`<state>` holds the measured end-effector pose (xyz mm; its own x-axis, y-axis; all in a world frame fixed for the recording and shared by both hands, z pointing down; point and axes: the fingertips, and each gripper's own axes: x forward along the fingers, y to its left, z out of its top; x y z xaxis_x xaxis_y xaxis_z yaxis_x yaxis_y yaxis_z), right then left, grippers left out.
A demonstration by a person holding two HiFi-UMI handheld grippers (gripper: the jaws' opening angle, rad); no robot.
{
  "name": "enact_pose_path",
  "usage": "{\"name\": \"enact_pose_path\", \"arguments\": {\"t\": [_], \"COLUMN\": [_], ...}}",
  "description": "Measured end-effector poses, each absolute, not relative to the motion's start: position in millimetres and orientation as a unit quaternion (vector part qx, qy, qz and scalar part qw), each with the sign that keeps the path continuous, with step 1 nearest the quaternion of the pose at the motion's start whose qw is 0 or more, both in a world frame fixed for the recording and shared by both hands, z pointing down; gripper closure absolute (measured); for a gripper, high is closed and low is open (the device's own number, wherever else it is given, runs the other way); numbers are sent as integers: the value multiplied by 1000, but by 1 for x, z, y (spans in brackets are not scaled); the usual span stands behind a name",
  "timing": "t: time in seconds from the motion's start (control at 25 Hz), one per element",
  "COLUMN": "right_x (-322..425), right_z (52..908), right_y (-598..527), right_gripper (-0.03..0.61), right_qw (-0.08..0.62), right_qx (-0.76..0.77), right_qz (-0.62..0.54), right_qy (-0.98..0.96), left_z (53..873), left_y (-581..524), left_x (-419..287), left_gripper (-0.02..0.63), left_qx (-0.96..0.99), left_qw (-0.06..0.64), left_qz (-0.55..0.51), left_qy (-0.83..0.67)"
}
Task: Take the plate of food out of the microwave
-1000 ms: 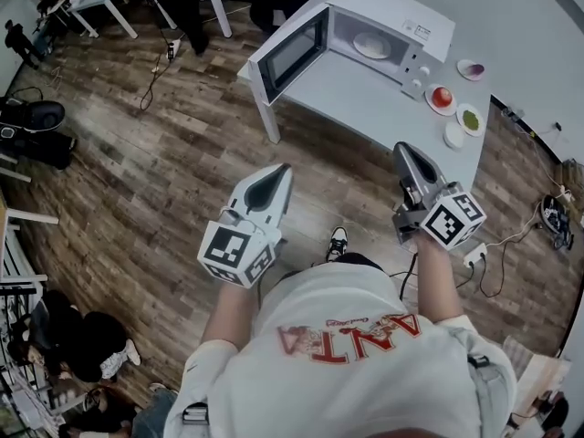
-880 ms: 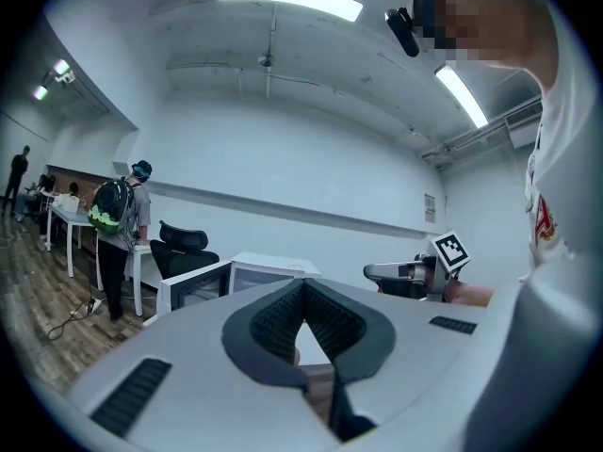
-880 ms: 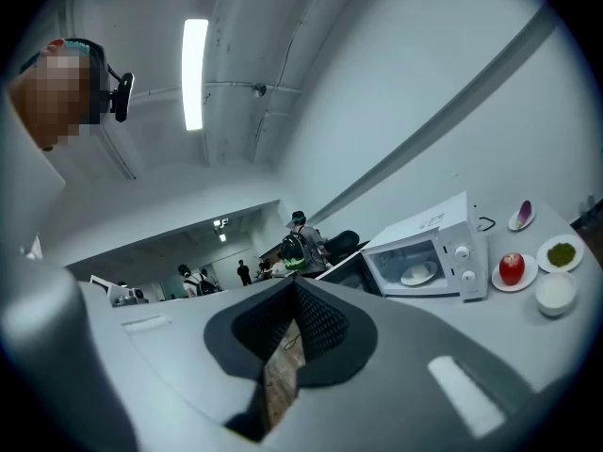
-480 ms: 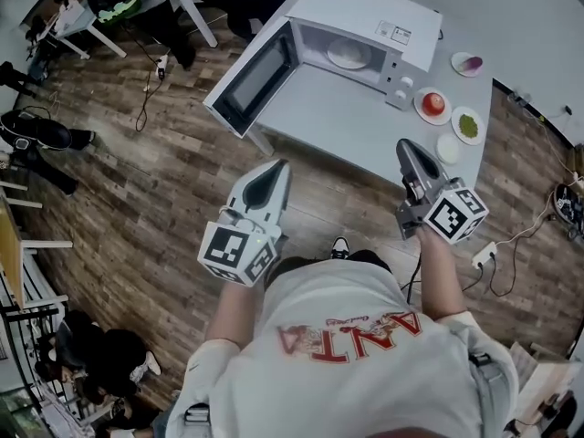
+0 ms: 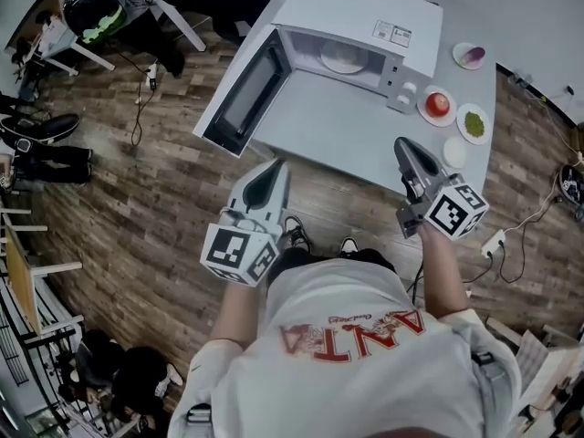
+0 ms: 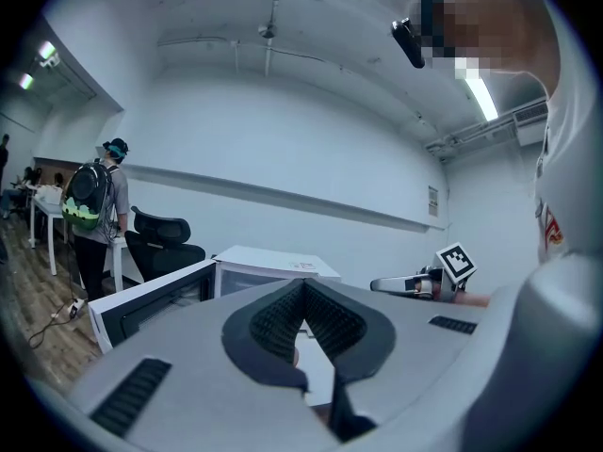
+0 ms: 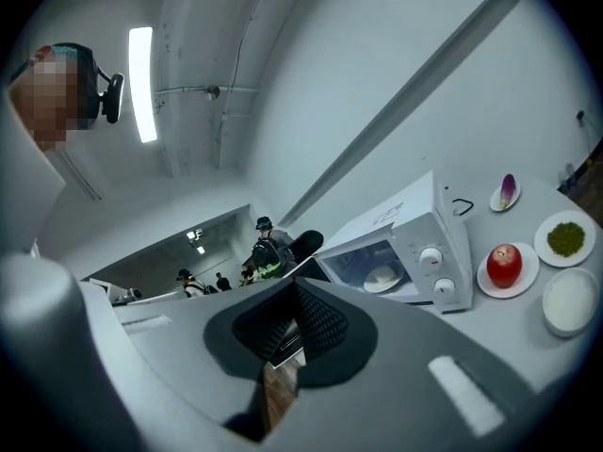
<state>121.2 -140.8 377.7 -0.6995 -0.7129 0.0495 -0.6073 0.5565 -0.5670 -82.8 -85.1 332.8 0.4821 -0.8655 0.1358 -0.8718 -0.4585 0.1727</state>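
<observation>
The white microwave (image 5: 370, 12) stands on the grey table (image 5: 338, 130) with its door (image 5: 239, 103) swung wide open to the left. Inside it lies a white plate of pale food (image 5: 345, 57), also visible through the opening in the right gripper view as the plate (image 7: 382, 278). My left gripper (image 5: 276, 170) and right gripper (image 5: 402, 146) hover side by side short of the table's near edge, both shut and empty. In the left gripper view the gripper (image 6: 303, 284) points at the microwave (image 6: 275, 265). In the right gripper view the gripper (image 7: 294, 286) has its tips together.
Right of the microwave sit a red fruit on a plate (image 5: 439, 104), a plate of green food (image 5: 472, 122), a white bowl (image 5: 453, 152) and a purple item on a plate (image 5: 471, 56). A power strip (image 5: 495, 242) and cables lie on the wood floor. A person with a backpack (image 6: 94, 205) stands far left.
The microwave and table have come closer and lower in the head view as the person stepped forward. Both grippers hold the same pose, shut.
</observation>
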Motion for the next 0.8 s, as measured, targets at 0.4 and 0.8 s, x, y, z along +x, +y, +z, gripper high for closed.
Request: {"name": "enact_pose_path", "arguments": {"t": [0.4,0.8], "right_x": [60,77], "right_z": [362,395], "right_y": [-185,-210], "right_gripper": [575,575], "right_qw": [87,108], "right_qx": [-445,-491], "right_qz": [-252,-295], "right_qy": [855,812], "left_z": [341,356], "left_y": [-162,-211], "left_x": [-127,-123], "left_gripper": [604,604], "left_qx": [892,907], "left_qw": [96,117], "left_qz": [16,28], "left_qy": [-442,-403]}}
